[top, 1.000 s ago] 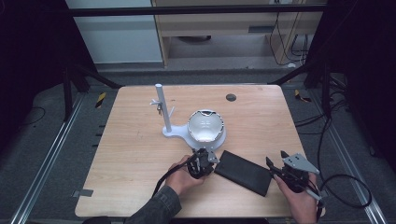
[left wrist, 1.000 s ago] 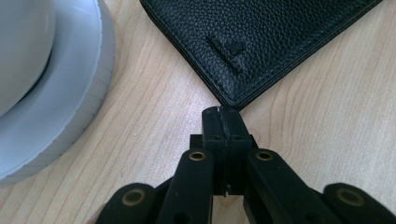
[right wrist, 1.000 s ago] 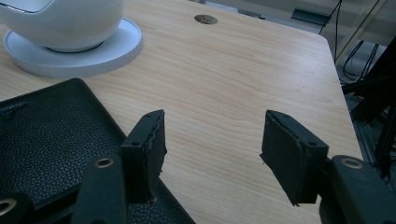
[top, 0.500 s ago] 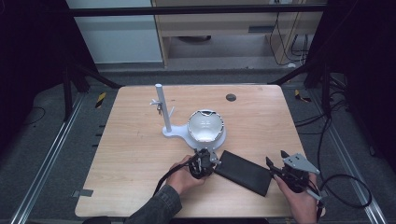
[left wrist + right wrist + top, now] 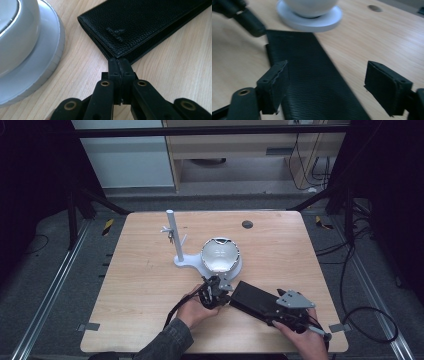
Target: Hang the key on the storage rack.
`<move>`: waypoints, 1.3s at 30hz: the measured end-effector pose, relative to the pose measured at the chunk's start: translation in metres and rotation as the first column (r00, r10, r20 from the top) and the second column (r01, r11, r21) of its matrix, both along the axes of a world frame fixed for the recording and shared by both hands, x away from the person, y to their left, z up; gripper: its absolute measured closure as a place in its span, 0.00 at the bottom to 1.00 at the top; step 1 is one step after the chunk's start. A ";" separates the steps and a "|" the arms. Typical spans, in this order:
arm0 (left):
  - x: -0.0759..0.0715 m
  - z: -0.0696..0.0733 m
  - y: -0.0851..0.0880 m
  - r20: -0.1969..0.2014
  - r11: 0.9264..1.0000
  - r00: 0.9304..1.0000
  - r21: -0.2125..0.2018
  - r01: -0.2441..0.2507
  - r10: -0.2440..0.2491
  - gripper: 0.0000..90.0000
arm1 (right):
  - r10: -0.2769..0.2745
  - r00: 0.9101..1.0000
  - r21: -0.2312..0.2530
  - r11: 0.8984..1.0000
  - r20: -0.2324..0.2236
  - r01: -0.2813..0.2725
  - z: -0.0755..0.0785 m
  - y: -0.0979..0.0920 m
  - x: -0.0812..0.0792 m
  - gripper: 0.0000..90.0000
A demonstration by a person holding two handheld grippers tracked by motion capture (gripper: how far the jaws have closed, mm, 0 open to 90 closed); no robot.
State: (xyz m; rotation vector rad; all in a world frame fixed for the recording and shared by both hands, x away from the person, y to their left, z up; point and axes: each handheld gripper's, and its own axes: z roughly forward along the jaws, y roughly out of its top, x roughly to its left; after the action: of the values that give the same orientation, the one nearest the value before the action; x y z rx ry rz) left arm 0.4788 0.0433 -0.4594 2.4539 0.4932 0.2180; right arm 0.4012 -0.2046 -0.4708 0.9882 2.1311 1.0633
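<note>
Two grippers meet at a black leather wallet (image 5: 256,301) lying flat on the desk (image 5: 135,285), lower centre of the high view, just below a white dome on its base (image 5: 220,256). The left gripper (image 5: 216,291) is clamped on the wallet's corner. The right gripper (image 5: 324,87) has just been opening; its jaws straddle the wallet without pressing.

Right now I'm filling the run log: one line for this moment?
left gripper: shut at wallet corner | right gripper: jaws just opened, astride wallet, not gripping | wallet: flat on table
</note>
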 end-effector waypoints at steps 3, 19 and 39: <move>0.003 0.003 0.000 -0.005 1.000 1.000 -0.022 -0.008 0.008 0.99 | 0.032 0.999 -0.037 0.999 -0.021 -0.033 -0.002 0.016 0.000 0.16; 0.009 0.017 -0.005 0.001 0.999 1.000 -0.049 -0.013 0.013 0.99 | -0.040 0.997 -0.206 0.978 -0.068 0.025 -0.010 0.035 0.011 0.25; 0.014 0.023 -0.008 -0.005 0.999 1.000 -0.046 -0.014 0.014 0.98 | -0.072 0.994 -0.331 0.943 -0.077 0.043 -0.006 0.045 0.021 0.37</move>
State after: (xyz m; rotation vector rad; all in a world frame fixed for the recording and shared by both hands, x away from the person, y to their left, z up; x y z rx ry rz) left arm 0.4928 0.0348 -0.4361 2.4075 0.5122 0.2045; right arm 0.4223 -0.1598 -0.4772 0.9409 2.2413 0.6154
